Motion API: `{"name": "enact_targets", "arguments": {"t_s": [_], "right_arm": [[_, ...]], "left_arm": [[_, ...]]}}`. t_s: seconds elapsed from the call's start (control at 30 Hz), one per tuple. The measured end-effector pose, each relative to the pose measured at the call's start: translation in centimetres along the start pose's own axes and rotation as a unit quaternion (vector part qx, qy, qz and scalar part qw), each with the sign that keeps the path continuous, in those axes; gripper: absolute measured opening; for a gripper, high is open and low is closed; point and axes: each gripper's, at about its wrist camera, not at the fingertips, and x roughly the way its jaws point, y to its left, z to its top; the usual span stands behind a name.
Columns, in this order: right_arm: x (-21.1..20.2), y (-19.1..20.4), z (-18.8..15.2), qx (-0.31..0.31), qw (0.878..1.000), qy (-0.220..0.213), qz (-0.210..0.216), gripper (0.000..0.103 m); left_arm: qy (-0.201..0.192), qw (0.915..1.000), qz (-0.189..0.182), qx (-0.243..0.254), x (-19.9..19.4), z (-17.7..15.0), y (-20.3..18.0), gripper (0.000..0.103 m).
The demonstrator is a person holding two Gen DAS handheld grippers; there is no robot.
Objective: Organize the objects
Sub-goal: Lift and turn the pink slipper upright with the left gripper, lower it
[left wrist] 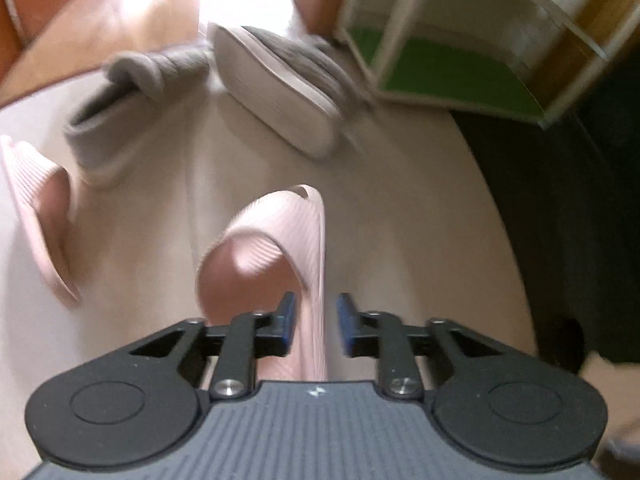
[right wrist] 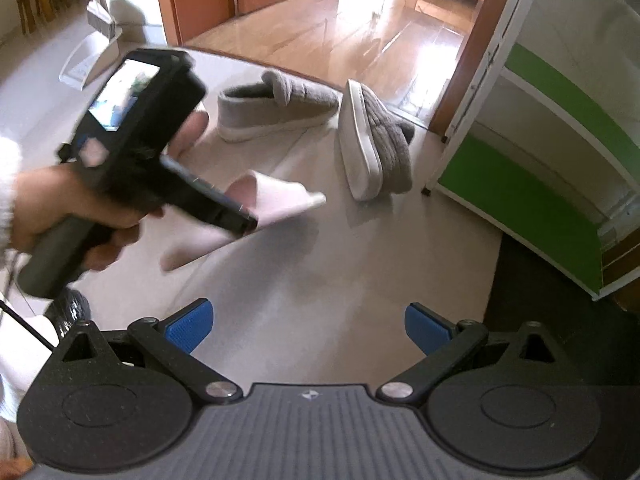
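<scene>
A pink slipper (left wrist: 280, 240) hangs on its side, sole edge upright between the pads of my left gripper (left wrist: 316, 320). The sole lies against the left pad and a thin gap shows at the right pad; the jaws are narrow but open. From the right wrist view, the left gripper (right wrist: 248, 224) points down at this pink slipper (right wrist: 280, 200) above the pale floor. My right gripper (right wrist: 308, 328) is wide open and empty. A second pink slipper (left wrist: 40, 200) lies at the left. One grey plush slipper (left wrist: 120, 108) (right wrist: 276, 108) stands upright; the other grey slipper (left wrist: 276, 88) (right wrist: 376, 140) lies on its side.
A white shoe rack with green shelves (left wrist: 460, 68) (right wrist: 540, 160) stands at the right, beside a doorway to a wooden floor. A dark mat (left wrist: 560, 220) (right wrist: 540, 340) lies in front of it. A dustpan (right wrist: 88, 64) stands at the far left. A person's hand (right wrist: 60, 200) grips the left tool.
</scene>
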Motion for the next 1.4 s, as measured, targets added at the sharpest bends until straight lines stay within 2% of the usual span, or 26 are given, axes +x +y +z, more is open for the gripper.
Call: {"name": "enact_targets", "arguments": {"t_s": [0.03,0.1,0.17,0.27,0.37,0.47,0.5,0.53,0.57,0.67,0.73,0.83,1.0,1.1,1.17,1.27,1.33,1.4], "right_arm": [[0.0,-0.1,-0.2,-0.002,1.0,0.003,-0.004,0.103],[0.1,-0.3,-0.4,-0.003,1.0,0.012,-0.006,0.103],[0.1,-0.4,-0.5,-0.002,1.0,0.025,-0.002,0.103],[-0.4,-0.8,-0.5,0.0,0.999,0.038,-0.002,0.103],[-1.1,-1.2,-0.9,-0.02,0.999,0.049,0.0,0.103],[-1.2,-1.7,-1.5,-0.028,0.998,0.047,-0.012,0.103],[-1.2,-1.8,-1.6,-0.024,0.999,0.042,-0.013,0.103],[-1.1,-1.9,-1.7,-0.016,0.999,0.037,-0.013,0.103],[-0.9,-2.0,-1.8,-0.008,0.999,0.035,-0.011,0.103],[-0.2,-2.3,-2.1,0.004,0.999,0.04,0.006,0.103],[0.3,-2.4,-2.3,0.009,0.999,0.044,0.008,0.103],[0.7,-2.5,-2.5,0.014,0.999,0.052,0.002,0.103],[0.6,-3.2,-2.4,0.025,0.999,0.046,-0.006,0.103],[0.3,-3.7,-2.5,0.032,0.999,0.039,-0.003,0.103],[0.3,-3.7,-2.7,0.032,0.999,0.038,-0.005,0.103],[0.3,-3.7,-2.9,0.019,0.999,0.034,-0.005,0.103],[0.5,-3.6,-3.0,0.005,1.0,0.03,-0.005,0.103],[0.7,-3.6,-3.1,-0.003,1.0,0.02,-0.002,0.103]], "left_arm": [[0.004,1.0,-0.003,0.004,-0.3,-0.2,-0.4,0.057],[-0.018,0.9998,-0.005,0.005,-1.5,-0.8,-0.8,0.065],[-0.023,0.9996,-0.004,0.015,-2.1,-0.9,-0.8,0.067],[-0.031,0.9978,0.027,0.053,-1.5,-1.0,-0.6,0.068],[-0.022,0.9929,0.062,0.1,0.7,-1.8,0.0,0.068],[-0.002,0.9876,0.081,0.134,3.9,-3.1,0.6,0.068],[0.004,0.9861,0.09,0.14,5.0,-3.4,0.8,0.065],[0.012,0.9848,0.098,0.143,6.2,-3.7,1.1,0.054],[0.018,0.9847,0.101,0.141,7.1,-3.7,1.3,0.048],[0.018,0.9896,0.1,0.102,9.3,-3.4,2.3,0.04],[0.011,0.9921,0.105,0.067,9.6,-3.3,2.6,0.013],[0.015,0.9951,0.098,-0.002,9.5,-3.5,2.8,0.01],[0.021,0.9936,0.097,-0.054,8.7,-4.7,0.5,0.01],[0.018,0.9946,0.089,-0.051,8.4,-5.3,-1.6,0.009],[0.027,0.9939,0.091,-0.056,8.2,-5.5,-2.7,0.01],[0.04,0.9933,0.07,-0.082,8.0,-5.8,-3.4,0.021],[0.046,0.9944,0.052,-0.079,7.5,-5.8,-4.0,0.033],[0.044,0.996,0.054,-0.056,6.5,-5.7,-4.5,0.044]]}}
